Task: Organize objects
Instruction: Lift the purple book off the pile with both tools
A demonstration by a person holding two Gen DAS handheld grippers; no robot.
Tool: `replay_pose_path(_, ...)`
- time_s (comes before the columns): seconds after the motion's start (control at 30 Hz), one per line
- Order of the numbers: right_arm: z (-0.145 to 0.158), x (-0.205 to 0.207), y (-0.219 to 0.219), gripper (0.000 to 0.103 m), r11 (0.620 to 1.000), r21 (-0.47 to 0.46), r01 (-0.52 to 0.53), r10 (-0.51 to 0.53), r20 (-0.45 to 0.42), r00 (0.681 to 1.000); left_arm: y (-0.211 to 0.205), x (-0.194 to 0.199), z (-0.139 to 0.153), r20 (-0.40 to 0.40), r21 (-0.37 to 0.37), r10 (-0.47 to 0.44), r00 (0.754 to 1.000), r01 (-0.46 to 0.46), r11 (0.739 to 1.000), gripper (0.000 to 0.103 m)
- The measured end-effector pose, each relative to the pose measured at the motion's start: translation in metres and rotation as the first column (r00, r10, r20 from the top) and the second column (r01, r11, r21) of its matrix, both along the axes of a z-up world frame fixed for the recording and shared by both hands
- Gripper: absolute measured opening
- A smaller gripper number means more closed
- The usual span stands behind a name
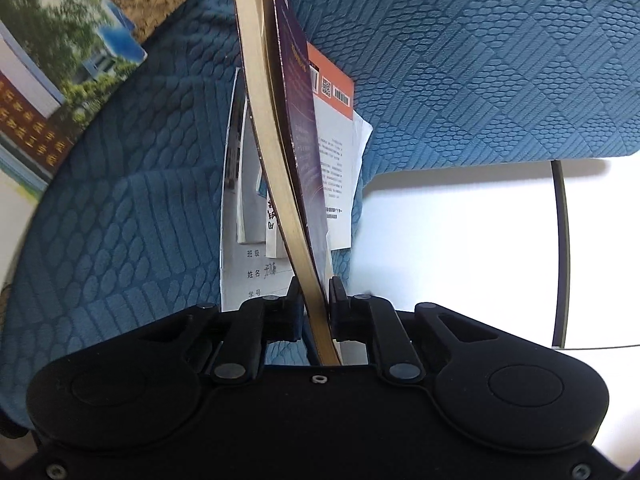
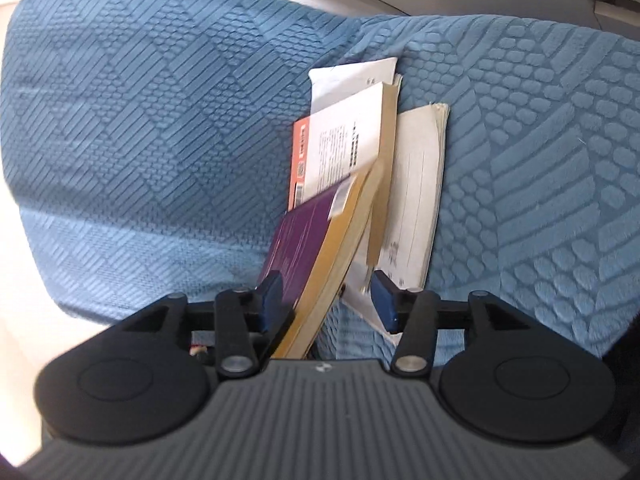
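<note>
— What does the left wrist view add?

— A photo-covered book [image 1: 60, 76] at upper left, lying on the blue quilted cover [image 1: 480, 60]. The left gripper [image 1: 316, 304] is clamped on the purple-covered paperback book [image 1: 298, 120], held edge-up at centre.

— And the right?

— The right gripper [image 2: 326, 300] stands half open, pads loose around that paperback [image 2: 296, 244] (tilted left). Behind it, centre frame, lean an orange-and-white book [image 2: 340, 140] and white papers [image 2: 416, 184].

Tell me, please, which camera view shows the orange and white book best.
The right wrist view. There the orange and white book shows most of its cover and its page edge, beyond the purple book. In the left wrist view the purple book, clamped in the left gripper, hides much of the orange and white book.
</note>
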State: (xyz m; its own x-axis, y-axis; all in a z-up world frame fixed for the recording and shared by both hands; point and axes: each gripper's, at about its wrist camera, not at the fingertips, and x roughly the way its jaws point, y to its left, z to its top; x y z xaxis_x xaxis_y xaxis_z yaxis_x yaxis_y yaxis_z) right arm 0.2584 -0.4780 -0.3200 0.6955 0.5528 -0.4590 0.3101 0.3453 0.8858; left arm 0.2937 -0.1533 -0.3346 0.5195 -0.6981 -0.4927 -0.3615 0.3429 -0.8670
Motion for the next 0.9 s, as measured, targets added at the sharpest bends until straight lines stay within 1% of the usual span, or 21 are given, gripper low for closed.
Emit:
replay_pose_path(0.07, -0.002, 0.007, 0.000, 0.051, 1.000, -0.002, 0.005, -0.005, -0.006, 1.000, 0.002, 0.000, 0.004, -0.004, 0.020, -0.021, 1.000, 0.021, 1.000, 0.011)
replay_pose_path(0.13, -0.005, 0.012, 0.000, 0.051, 1.000, 0.000, 0.014, -0.014, -0.014, 1.000, 0.004, 0.000, 0.007, -0.014, 0.024, -0.033, 0.999, 0.033, 0.999, 0.010)
replay_pose_path(0.23, -0.012, 0.018, 0.001, 0.051, 1.000, 0.008, 0.026, -0.026, -0.042, 0.999, 0.008, -0.005, 0.012, -0.040, 0.043, -0.062, 0.997, 0.063, 0.997, 0.011)
replay_pose_path(0.4, -0.020, 0.023, 0.006, 0.050, 1.000, -0.006, 0.024, -0.024, -0.066, 0.998, 0.013, -0.009, 0.021, -0.032, 0.067, -0.091, 0.995, 0.093, 0.993, 0.011)
replay_pose_path(0.5, -0.018, 0.020, 0.008, 0.041, 1.000, -0.021, 0.014, -0.015, -0.066, 0.998, 0.019, -0.017, 0.025, -0.023, 0.073, -0.089, 0.996, 0.091, 0.993, 0.013)
replay_pose_path(0.53, -0.015, 0.019, 0.009, 0.033, 0.999, -0.036, 0.007, -0.009, -0.059, 0.998, 0.022, -0.019, 0.027, -0.020, 0.070, -0.087, 0.996, 0.088, 0.994, 0.014)
replay_pose_path(0.57, -0.013, 0.018, 0.010, 0.029, 0.999, -0.050, 0.000, -0.002, -0.047, 0.999, 0.022, -0.018, 0.027, -0.019, 0.066, -0.085, 0.996, 0.086, 0.994, 0.015)
replay_pose_path(0.63, -0.006, 0.017, 0.013, 0.026, 0.997, -0.079, -0.012, 0.011, -0.011, 1.000, 0.026, -0.021, 0.031, -0.017, 0.079, -0.088, 0.996, 0.089, 0.993, 0.017)
replay_pose_path(0.7, 0.005, 0.016, 0.020, 0.026, 0.988, -0.146, -0.040, 0.045, 0.029, 0.999, 0.032, -0.025, 0.037, -0.002, 0.093, -0.098, 0.995, 0.098, 0.991, 0.020)
replay_pose_path(0.8, 0.024, 0.007, 0.025, 0.024, 0.980, -0.193, -0.049, 0.069, 0.098, 0.993, 0.043, -0.030, 0.046, 0.017, 0.062, -0.095, 0.995, 0.094, 0.994, 0.020)
replay_pose_path(0.9, 0.047, 0.000, 0.035, 0.024, 0.960, -0.272, -0.062, 0.104, 0.143, 0.984, 0.052, -0.032, 0.059, 0.034, 0.062, -0.100, 0.994, 0.098, 0.993, 0.021)
